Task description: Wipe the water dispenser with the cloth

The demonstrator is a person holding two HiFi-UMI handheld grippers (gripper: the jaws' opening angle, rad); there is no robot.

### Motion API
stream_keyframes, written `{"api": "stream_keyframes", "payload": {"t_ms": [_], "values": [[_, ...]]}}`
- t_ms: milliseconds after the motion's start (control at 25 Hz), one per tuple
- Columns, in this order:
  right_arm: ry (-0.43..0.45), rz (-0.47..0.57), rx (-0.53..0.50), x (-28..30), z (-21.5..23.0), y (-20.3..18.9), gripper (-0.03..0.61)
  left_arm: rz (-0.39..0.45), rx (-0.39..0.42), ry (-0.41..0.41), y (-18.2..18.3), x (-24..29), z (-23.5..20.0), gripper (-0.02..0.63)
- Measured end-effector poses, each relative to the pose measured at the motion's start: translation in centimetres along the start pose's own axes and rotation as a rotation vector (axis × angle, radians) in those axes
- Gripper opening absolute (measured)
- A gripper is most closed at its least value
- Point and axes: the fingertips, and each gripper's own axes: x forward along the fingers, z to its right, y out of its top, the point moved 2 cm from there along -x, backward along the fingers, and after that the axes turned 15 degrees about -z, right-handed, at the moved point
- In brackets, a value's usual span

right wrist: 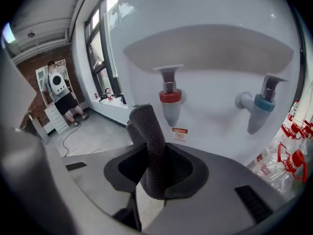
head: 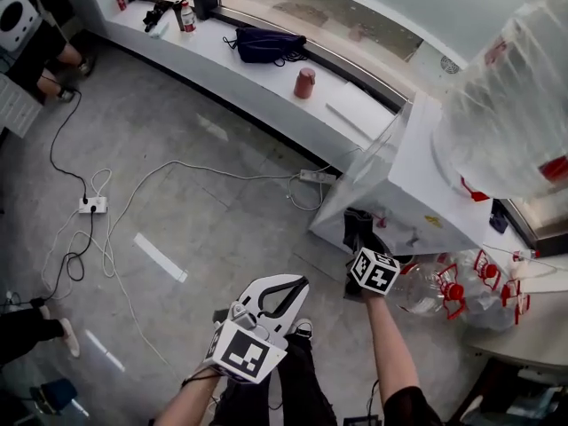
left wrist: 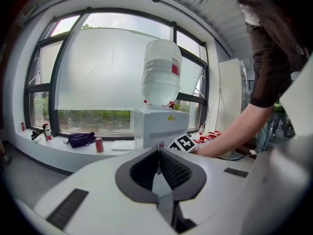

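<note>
right gripper: right gripper [right wrist: 155,166] clenched on a dark grey fuzzy cloth [right wrist: 146,131]; cloth sticks up out of the jaws as a rolled fold
left gripper: left gripper [left wrist: 157,154] squeezed together with nothing between the jaws, held low at 7 o'clock of the right one in the head view, idle
task thing: white box-shaped water dispenser [right wrist: 215,82] right ahead of the cloth; front tap panel fills the right gripper view; big clear water bottle [head: 510,105] on top
contact: cloth close to the front panel, cannot tell if touching
step: judged start of wiping the front face, below the tap recess
next move: likely press the cloth flat on the panel, then sweep sideways; needs firm hold, light push
edges: red-capped tap [right wrist: 168,99] at 12 o'clock of the cloth, blue-capped tap [right wrist: 261,106] at 2 o'clock, both stick out and could snag; recess lip above them
room: pile of empty clear bottles with red handles [head: 461,291] at 3 o'clock of the right gripper in the head view, tight there; grey floor [head: 204,229] open at 9 o'clock
</note>
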Motion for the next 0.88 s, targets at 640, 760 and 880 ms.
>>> {"api": "stream_keyframes", "payload": {"t_ms": [640,760,880], "values": [[-0.296,-0.017,0.193,-3.0,15.7,-2.6,0.107,-0.021,-0.008,-0.065,-1.1,3.0,1.8,0.02],[-0.301,-0.007,0.245,-4.5,18.3,-3.6,0.11,-0.022,-0.005,-0.074,-0.8,3.4,2.4,0.02],[-0.31,-0.022,0.195,-5.3,18.8,-4.5,0.109,-0.023,-0.006,-0.078,-0.9,3.7,2.9,0.02]]}}
